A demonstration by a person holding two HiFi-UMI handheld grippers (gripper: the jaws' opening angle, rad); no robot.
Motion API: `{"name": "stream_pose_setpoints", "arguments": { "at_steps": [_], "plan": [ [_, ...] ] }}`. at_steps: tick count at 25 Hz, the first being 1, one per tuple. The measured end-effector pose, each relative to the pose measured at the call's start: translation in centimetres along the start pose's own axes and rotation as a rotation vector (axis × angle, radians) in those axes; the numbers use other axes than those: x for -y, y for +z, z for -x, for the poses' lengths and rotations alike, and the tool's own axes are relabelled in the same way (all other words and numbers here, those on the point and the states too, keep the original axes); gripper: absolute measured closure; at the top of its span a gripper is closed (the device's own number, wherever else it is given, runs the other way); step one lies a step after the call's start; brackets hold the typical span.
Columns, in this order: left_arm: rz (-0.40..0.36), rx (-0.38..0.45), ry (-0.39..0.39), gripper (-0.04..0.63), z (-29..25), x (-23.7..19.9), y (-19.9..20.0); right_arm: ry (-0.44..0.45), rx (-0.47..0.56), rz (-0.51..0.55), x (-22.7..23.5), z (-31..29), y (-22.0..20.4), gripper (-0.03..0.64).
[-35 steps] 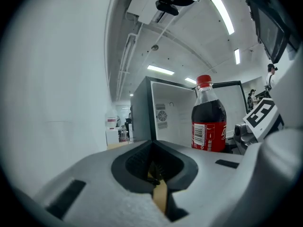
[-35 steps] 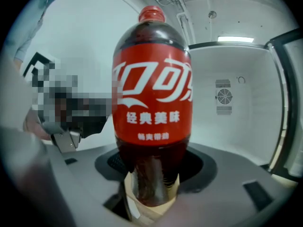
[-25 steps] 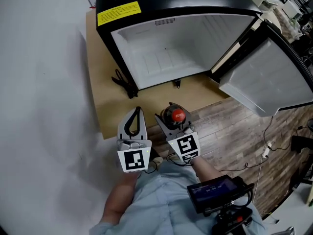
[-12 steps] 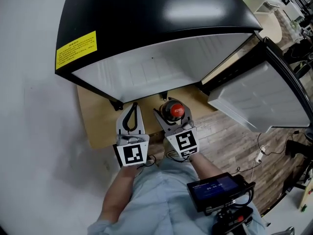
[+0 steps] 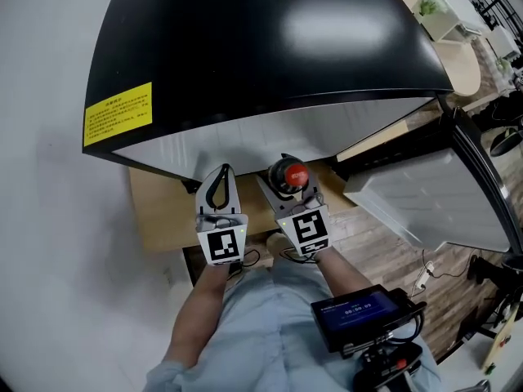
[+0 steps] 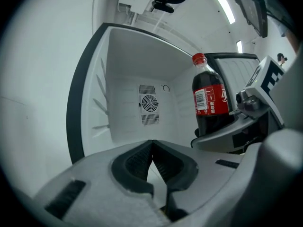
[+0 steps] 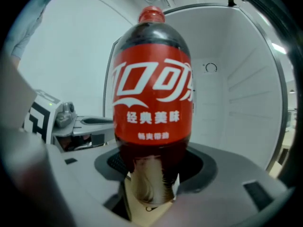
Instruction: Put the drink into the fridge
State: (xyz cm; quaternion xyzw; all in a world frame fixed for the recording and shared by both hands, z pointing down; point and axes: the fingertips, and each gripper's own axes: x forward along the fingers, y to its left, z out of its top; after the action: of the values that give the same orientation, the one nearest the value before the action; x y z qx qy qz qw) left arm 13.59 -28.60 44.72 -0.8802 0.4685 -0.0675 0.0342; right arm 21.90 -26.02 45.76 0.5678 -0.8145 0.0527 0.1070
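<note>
My right gripper (image 5: 288, 188) is shut on a cola bottle (image 7: 152, 93) with a red cap and red label, held upright by its lower body; the bottle (image 5: 288, 175) shows from above in the head view. The bottle (image 6: 210, 103) stands to the right in the left gripper view. My left gripper (image 5: 218, 188) hangs beside it on the left, shut and empty, tips meeting (image 6: 151, 145). Both point at the open black fridge (image 5: 261, 47), whose white empty inside (image 6: 142, 103) has a round fan grille (image 6: 149, 103) on the back wall.
The fridge door (image 5: 425, 194) stands open to the right, its white inner side facing up. The fridge rests on a tan board (image 5: 159, 215) over wood flooring (image 5: 384, 251). A white wall (image 5: 49, 219) runs along the left. A cable and plug (image 5: 423, 278) lie on the floor.
The view has moved closer over the fridge, so its black top now hides most of the inside. Both grippers have moved forward toward the opening, the bottle still held.
</note>
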Motion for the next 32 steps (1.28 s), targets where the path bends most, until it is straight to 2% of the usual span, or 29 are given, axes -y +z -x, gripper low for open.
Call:
{"name": "stream_pose_setpoints", "arguments": {
  "at_steps": [9, 14, 18, 22, 25, 32],
  "plan": [
    [0.012, 0.019, 0.053, 0.589, -3.1, -0.2, -3.0, 0.04, 0.016, -0.003, 2.2, -2.3, 0.1, 0.354],
    [-0.009, 0.034, 0.081, 0.589, -4.2, -0.7, -3.2, 0.061, 0.013, 0.011, 3.0, -3.2, 0.3, 0.354],
    [0.013, 0.012, 0.108, 0.589, -4.8, -0.9, -3.0, 0.081, 0.015, 0.017, 3.4, -3.9, 0.0, 0.354],
    [-0.022, 0.025, 0.126, 0.588, -5.3, -1.6, -3.4, 0.108, 0.016, 0.025, 3.6, -4.6, -0.1, 0.354],
    [-0.001, 0.004, 0.142, 0.588, -5.6, -2.2, -3.5, 0.114, 0.012, 0.021, 3.7, -5.2, -0.3, 0.354],
    [-0.028, -0.003, 0.115, 0.588, -6.9, -2.4, -5.3, 0.102, -0.014, 0.02, 4.2, -6.2, -1.3, 0.354]
  ]
}}
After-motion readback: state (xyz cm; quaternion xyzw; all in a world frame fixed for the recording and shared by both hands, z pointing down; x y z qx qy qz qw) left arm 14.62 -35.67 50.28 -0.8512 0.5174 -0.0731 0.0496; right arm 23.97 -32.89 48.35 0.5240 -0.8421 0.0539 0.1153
